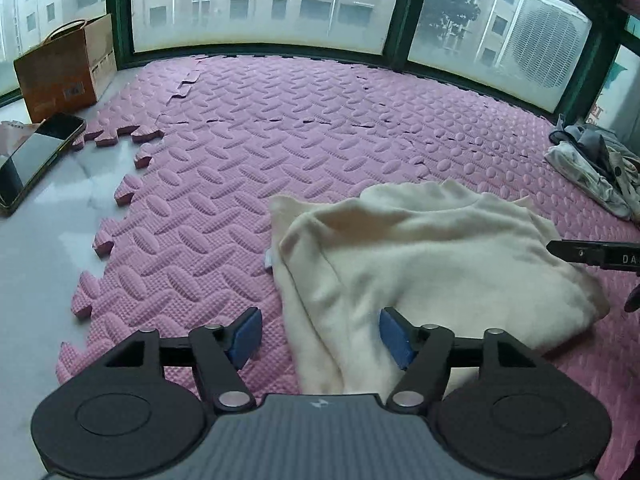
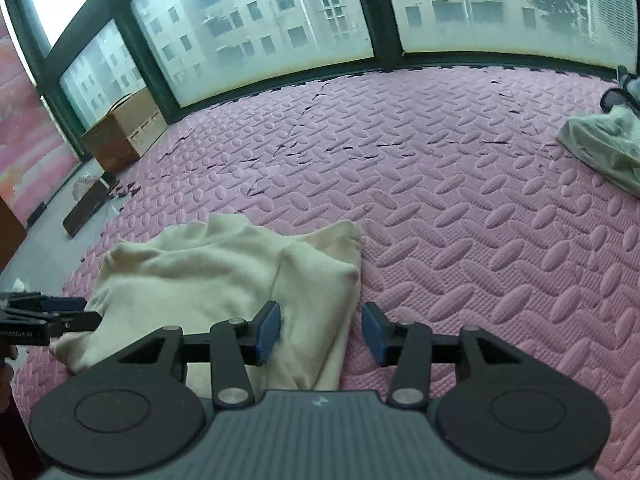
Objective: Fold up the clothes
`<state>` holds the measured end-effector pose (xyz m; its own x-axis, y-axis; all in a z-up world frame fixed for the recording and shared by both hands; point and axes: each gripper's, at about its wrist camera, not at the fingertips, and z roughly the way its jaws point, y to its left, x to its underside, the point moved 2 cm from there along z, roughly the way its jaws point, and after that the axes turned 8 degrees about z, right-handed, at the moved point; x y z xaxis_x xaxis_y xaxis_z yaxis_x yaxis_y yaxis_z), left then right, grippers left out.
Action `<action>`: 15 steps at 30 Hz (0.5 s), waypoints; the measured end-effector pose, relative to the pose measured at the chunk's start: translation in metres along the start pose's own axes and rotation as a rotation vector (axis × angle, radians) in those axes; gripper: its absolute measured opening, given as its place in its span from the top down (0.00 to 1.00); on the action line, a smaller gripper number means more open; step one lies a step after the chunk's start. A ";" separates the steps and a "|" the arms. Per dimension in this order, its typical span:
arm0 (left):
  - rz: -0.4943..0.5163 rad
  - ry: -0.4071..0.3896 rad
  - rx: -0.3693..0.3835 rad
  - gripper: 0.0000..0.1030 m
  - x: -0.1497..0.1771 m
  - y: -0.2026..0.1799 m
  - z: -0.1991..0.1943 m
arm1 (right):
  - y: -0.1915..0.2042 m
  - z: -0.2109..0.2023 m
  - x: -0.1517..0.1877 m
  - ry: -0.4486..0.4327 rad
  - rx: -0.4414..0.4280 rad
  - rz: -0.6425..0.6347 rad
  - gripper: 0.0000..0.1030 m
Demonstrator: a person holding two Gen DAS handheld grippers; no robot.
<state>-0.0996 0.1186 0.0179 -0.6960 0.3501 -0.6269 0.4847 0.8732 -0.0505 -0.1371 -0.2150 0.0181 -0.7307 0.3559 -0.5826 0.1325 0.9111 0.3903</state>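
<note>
Pink foam mat (image 1: 248, 128) covers most of the floor; cream sweater (image 1: 420, 248) lies on it partly folded, w/ sleeves turned in, right in front of me. Heap of other clothes (image 1: 592, 168) sits well apart at the far right, cardboard box (image 1: 60, 72) by the window, phone (image 1: 36, 156) on bare floor off the mat. My left hand-held gripper (image 1: 318, 338) has jaws apart over the sweater's left edge, nothing pinched. My right hand-held gripper (image 2: 320, 332) is also apart, at the right edge, empty. Risk, imo: the thick knit is springy, so the fold may flop open, or I may pinch only the top layer and drag the stack askew.
</note>
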 end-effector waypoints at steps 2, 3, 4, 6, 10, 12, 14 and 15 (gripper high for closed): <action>0.001 -0.004 0.003 0.38 0.000 -0.002 0.001 | 0.001 0.000 0.001 0.000 -0.010 0.003 0.56; 0.004 -0.006 0.010 0.44 -0.001 -0.003 0.001 | 0.001 -0.001 0.002 0.002 -0.016 0.003 0.60; 0.009 -0.008 0.012 0.47 -0.001 -0.005 0.001 | 0.003 -0.001 0.002 0.004 -0.020 0.001 0.60; 0.019 -0.013 0.016 0.53 -0.003 -0.009 0.001 | 0.005 -0.001 0.002 0.006 -0.017 -0.012 0.62; 0.026 -0.003 0.004 0.50 -0.005 -0.009 0.002 | 0.007 -0.002 -0.001 -0.011 0.016 -0.036 0.60; 0.007 -0.004 0.004 0.47 -0.004 -0.007 0.003 | 0.007 0.000 0.000 -0.011 0.008 -0.022 0.60; 0.003 -0.008 0.000 0.47 -0.003 -0.007 0.003 | 0.008 0.002 0.002 -0.013 -0.012 -0.011 0.61; 0.011 -0.010 -0.003 0.48 -0.003 -0.008 0.003 | 0.010 0.003 0.003 -0.012 -0.025 -0.005 0.61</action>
<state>-0.0998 0.1091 0.0183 -0.6854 0.3560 -0.6352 0.4903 0.8705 -0.0413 -0.1364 -0.2047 0.0182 -0.7228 0.3543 -0.5933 0.1120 0.9073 0.4053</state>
